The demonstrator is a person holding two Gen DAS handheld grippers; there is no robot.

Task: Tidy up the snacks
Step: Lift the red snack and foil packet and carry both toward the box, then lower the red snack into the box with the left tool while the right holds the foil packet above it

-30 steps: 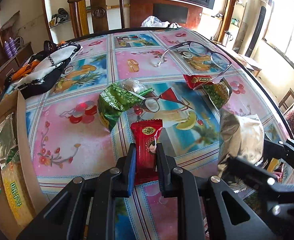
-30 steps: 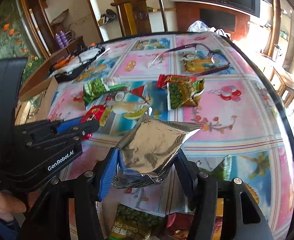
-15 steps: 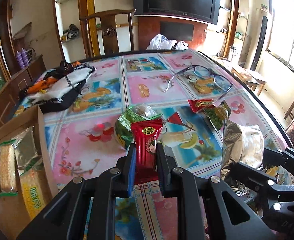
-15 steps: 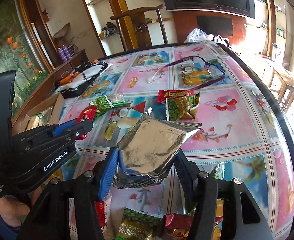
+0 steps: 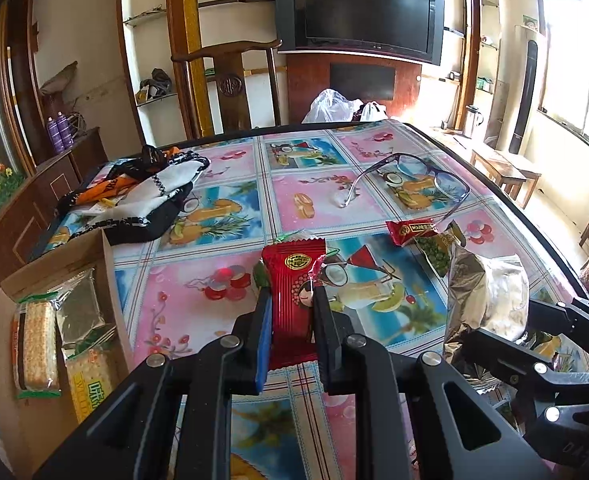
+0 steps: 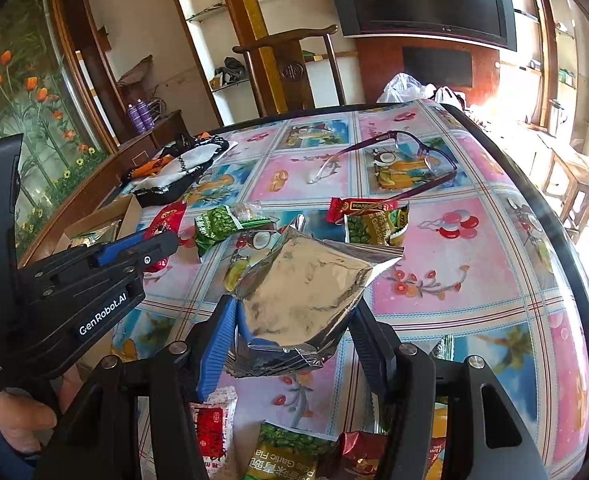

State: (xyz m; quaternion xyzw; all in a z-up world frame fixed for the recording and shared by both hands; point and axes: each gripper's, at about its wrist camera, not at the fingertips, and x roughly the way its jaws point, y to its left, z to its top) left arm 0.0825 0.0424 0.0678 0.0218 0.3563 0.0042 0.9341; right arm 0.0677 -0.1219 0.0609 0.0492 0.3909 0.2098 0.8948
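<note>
Snacks are partly sorted, judging by what lies where. The bench (image 5: 222, 216), spread with a fruit-patterned cloth, carries a cardboard box (image 5: 106, 264) at its left edge, and that box already holds a few packets: a cracker pack (image 5: 34, 348), a yellow-green biscuit pack (image 5: 90, 380) and a clear-fronted packet between them. Most of the job looks unfinished. Loose on the cloth are a green pea bag (image 6: 220, 228), a second pea bag (image 6: 374, 226) with a small red packet (image 6: 348, 208) touching its top edge, and more packets (image 6: 290, 456) bunched at the near edge under the right tool.

The silver foil bag (image 6: 306, 292), the biggest item in hand, sits clamped between the jaws of the right hand-held gripper (image 6: 294, 332), which stands fairly wide around the bag's lower part; the bag leans forward above the bench, off the cloth. The red snack packet (image 5: 292, 300) is smaller and stands upright, pinched at its lower half by the left hand-held gripper (image 5: 292, 332), whose jaws are drawn narrow on it. It appears lifted clear of the bench, with the box off to its left and lower, not yet beneath it. So both tools are loaded, and each packet probably has yet to reach the box.

Also on the bench, apart from the snacks, lie a pair of glasses (image 5: 410, 176) and a black-and-white pouch (image 5: 142, 200).
</note>
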